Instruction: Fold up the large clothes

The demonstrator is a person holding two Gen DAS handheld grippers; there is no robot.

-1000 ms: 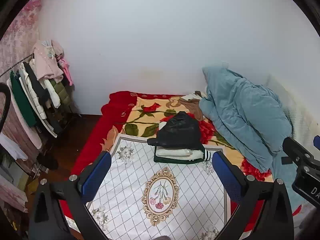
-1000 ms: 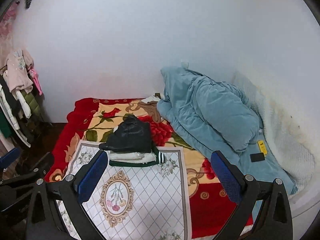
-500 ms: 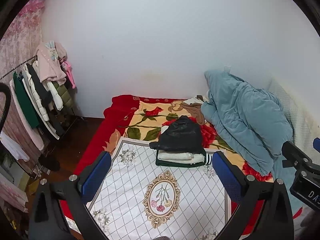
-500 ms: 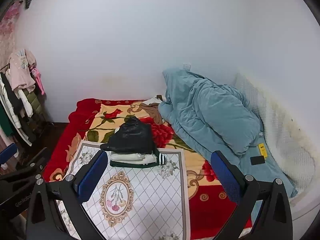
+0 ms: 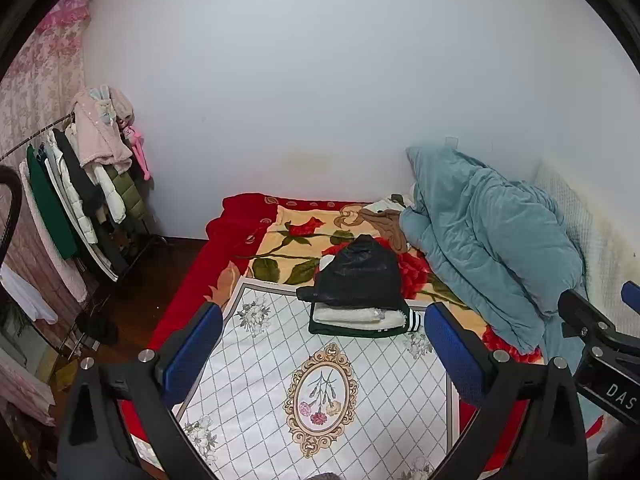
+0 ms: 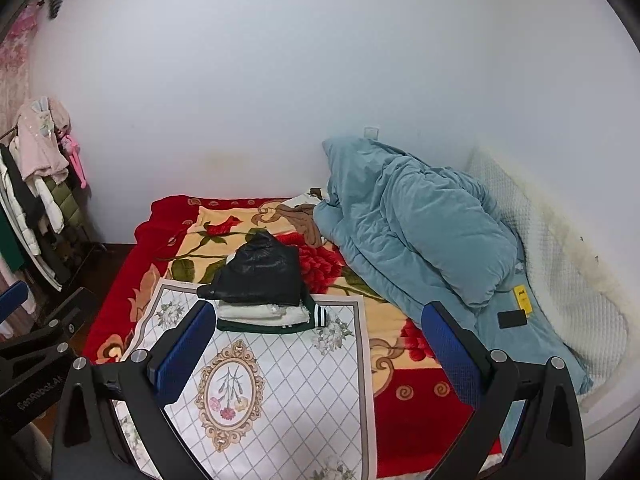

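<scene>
A stack of folded clothes lies on the bed: a shiny black jacket (image 5: pixel 358 276) on top of a white garment (image 5: pixel 352 315) and a dark green one with striped cuff (image 5: pixel 414 322). The stack also shows in the right wrist view (image 6: pixel 260 272). It rests at the far edge of a white quilted mat (image 5: pixel 320 380) with a floral medallion. My left gripper (image 5: pixel 320 352) is open and empty, held above the mat, short of the stack. My right gripper (image 6: pixel 316 352) is open and empty, likewise held back from the stack.
A bunched teal duvet (image 5: pixel 488 240) fills the bed's right side. A red floral blanket (image 5: pixel 296 240) covers the bed. A clothes rack (image 5: pixel 80 200) with hanging garments stands at the left. A phone (image 6: pixel 512 319) and yellow item lie on the duvet.
Both grippers have drawn back and tilted up a little, so the stack sits lower in the views. Nothing on the bed has moved.
</scene>
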